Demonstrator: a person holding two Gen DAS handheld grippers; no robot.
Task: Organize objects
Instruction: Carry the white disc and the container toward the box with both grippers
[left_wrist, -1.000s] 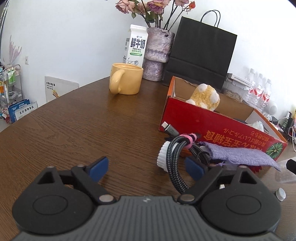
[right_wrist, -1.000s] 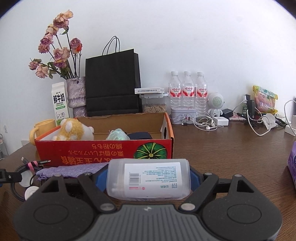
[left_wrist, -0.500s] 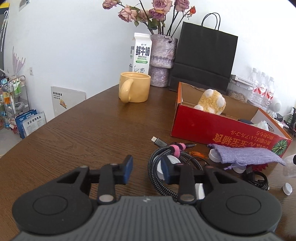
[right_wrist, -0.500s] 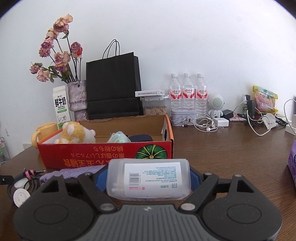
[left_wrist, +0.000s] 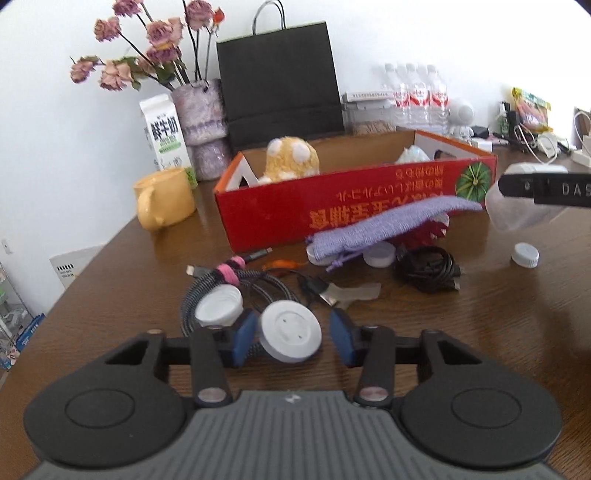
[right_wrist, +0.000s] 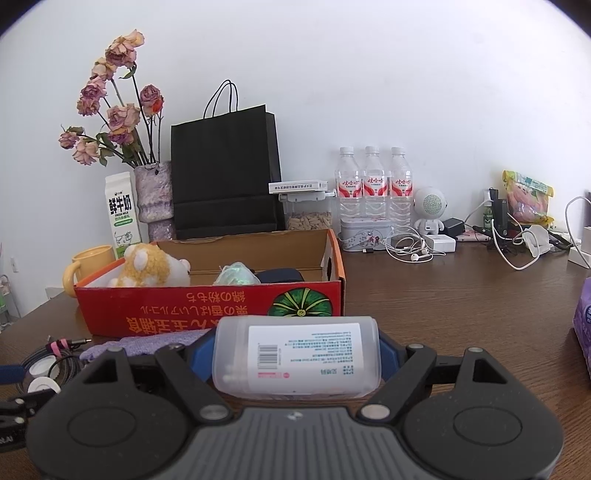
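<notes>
My left tongs (left_wrist: 291, 341) are closing around the round white plastic cap (left_wrist: 290, 336), which sits tilted on the brown wooden surface (left_wrist: 480, 332) against the coiled braided grey cable (left_wrist: 236, 291); the right pad isn't touching yet. I should centre the cap and keep the cable out of the pinch. My right tongs (right_wrist: 295, 360) pinch the translucent plastic bottle (right_wrist: 295, 360) sideways before the red cardboard box (right_wrist: 210, 306).
</notes>
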